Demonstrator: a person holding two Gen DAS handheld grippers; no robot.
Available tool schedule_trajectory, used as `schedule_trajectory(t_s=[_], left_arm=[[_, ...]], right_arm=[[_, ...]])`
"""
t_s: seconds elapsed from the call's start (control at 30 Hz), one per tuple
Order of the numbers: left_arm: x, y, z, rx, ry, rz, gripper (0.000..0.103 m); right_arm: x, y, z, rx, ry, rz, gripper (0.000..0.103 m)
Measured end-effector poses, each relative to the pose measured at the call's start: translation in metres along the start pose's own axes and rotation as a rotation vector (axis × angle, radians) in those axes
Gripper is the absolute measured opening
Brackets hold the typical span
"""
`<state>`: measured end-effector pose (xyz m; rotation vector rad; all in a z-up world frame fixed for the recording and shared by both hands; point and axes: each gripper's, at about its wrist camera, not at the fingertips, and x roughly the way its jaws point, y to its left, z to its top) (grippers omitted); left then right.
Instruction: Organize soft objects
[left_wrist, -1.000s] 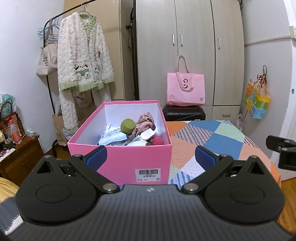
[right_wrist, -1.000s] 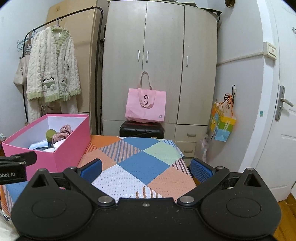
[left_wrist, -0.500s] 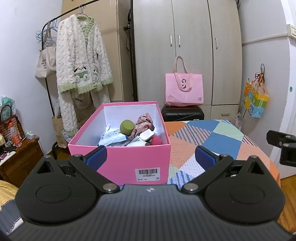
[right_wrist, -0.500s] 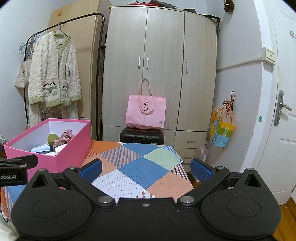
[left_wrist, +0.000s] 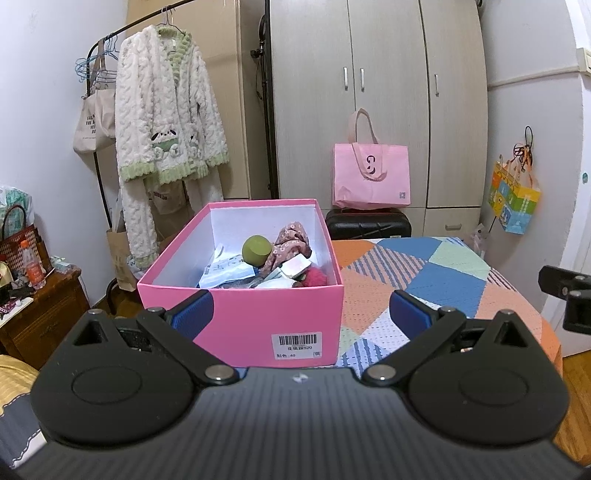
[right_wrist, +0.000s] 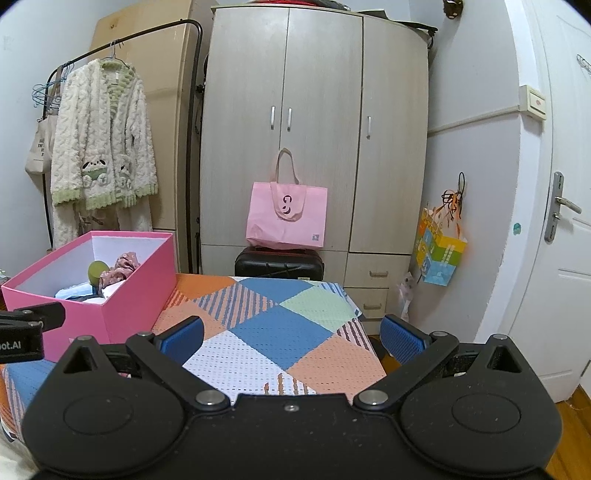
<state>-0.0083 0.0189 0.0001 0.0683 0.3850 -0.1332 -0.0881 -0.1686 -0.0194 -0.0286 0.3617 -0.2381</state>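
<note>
**Pink box on patchwork cloth, both grippers wide open and empty**

Centre of the left view: pink box (left_wrist: 255, 317), lidless, barcode label on its near wall, resting on the patchwork cloth (left_wrist: 424, 273). Inside, piled toward the near and right side: green ball (left_wrist: 255, 250), floral fabric (left_wrist: 291, 242) just right of and touching the ball, white packets (left_wrist: 229, 271) lower left of it, a red fluffy item (left_wrist: 314, 276) against the right wall. Same box (right_wrist: 110, 295) at left centre of the right view, ball (right_wrist: 96, 270) and fabric (right_wrist: 123, 266) peeking over the rim.

Lower foreground, left view: left gripper (left_wrist: 301, 314), blue pads spread wide, nothing between them, held short of the box's near wall. Lower foreground, right view: right gripper (right_wrist: 291, 338), equally wide, empty, above bare cloth (right_wrist: 280, 328) right of the box.

Behind: wardrobe (left_wrist: 369, 92) at top centre, pink bag (left_wrist: 371, 173) atop a black case (left_wrist: 367, 223), fleece robe (left_wrist: 166, 129) hanging upper left, colourful bag (left_wrist: 513, 199) on the right wall, door (right_wrist: 565, 221) at far right of the right view.
</note>
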Motion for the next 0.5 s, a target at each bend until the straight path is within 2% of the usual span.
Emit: schedule_trajectory(t_s=[0.5], left_arm=[[-0.001,-0.0037,0.0009,0.008,-0.001,0.001,0.103]], right_arm=[[-0.0005,0.0014,-0.0024,-0.009,0.005,0.005,0.103]])
